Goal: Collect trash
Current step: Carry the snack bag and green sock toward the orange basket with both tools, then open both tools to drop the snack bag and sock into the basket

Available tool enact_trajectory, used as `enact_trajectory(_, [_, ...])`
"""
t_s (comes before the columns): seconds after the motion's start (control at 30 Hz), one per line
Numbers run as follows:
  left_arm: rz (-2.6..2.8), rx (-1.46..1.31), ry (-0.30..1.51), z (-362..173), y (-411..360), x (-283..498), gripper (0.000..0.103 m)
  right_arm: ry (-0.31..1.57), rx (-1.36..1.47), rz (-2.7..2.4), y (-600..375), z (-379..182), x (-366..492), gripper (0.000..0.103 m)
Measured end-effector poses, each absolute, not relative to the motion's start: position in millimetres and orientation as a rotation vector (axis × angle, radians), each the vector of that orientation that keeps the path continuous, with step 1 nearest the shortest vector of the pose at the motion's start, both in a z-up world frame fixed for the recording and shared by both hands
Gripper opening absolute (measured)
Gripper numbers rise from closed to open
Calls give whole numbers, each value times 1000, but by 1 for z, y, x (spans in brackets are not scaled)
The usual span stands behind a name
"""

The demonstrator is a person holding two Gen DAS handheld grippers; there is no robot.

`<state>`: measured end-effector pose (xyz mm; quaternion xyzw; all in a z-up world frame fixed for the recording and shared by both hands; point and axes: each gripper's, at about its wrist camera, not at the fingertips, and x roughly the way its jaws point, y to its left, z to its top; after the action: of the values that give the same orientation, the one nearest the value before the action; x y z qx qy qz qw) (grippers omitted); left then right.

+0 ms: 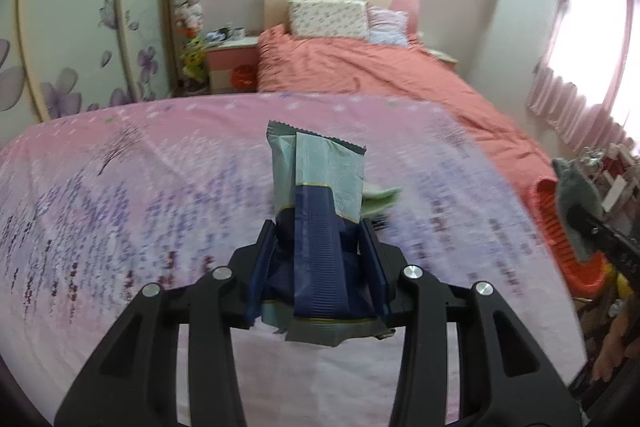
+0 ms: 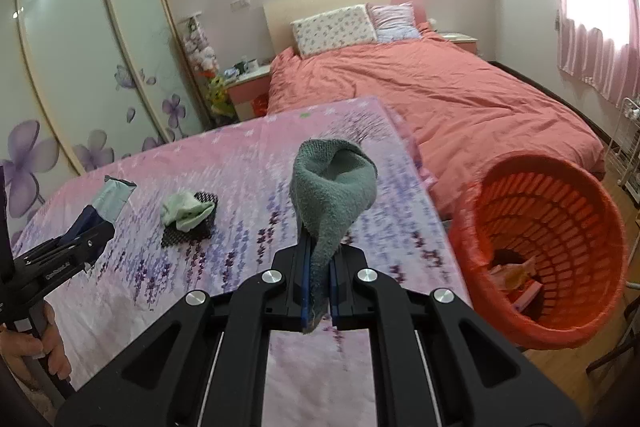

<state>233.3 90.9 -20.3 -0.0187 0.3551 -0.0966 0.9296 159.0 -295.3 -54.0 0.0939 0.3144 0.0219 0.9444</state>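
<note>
My left gripper (image 1: 316, 227) is shut on a blue and pale green snack wrapper (image 1: 320, 171), held upright above the pink lavender-print tablecloth (image 1: 120, 187). The right wrist view shows that left gripper (image 2: 92, 231) at the left edge with the wrapper (image 2: 114, 199) in it. My right gripper (image 2: 320, 247) is shut on a grey-green cloth (image 2: 334, 187) that stands up from the jaws. An orange basket (image 2: 532, 163) is at the table's right side, with some trash (image 2: 516, 279) in its bottom. On the table lie a pale green cloth (image 2: 184, 211) and a black mesh piece (image 2: 188, 235).
A bed (image 2: 440, 87) with a salmon cover stands behind the table. A wardrobe (image 2: 80, 47) with flower-print doors is on the left, and a nightstand (image 2: 248, 83) is beside the bed. A person's hand (image 2: 40, 343) grips the left tool. A wire rack (image 2: 628, 147) stands at far right.
</note>
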Motion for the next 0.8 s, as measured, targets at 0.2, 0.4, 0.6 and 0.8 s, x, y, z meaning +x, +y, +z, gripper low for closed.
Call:
enact_trajectory(0.2, [-314, -38, 687, 5, 40, 222, 41, 577, 208, 0, -324, -34, 138, 7])
enact_trajectory(0.4, [-471, -19, 659, 25, -31, 213, 41, 535, 242, -70, -363, -25, 124, 7])
enact_trajectory(0.6, [-618, 7, 656, 26, -107, 208, 42, 505, 288, -150, -410, -24, 112, 7])
enact_trajectory(0.8, [-725, 37, 689, 9, -179, 215, 42, 499, 345, -211, -454, -33, 111, 7])
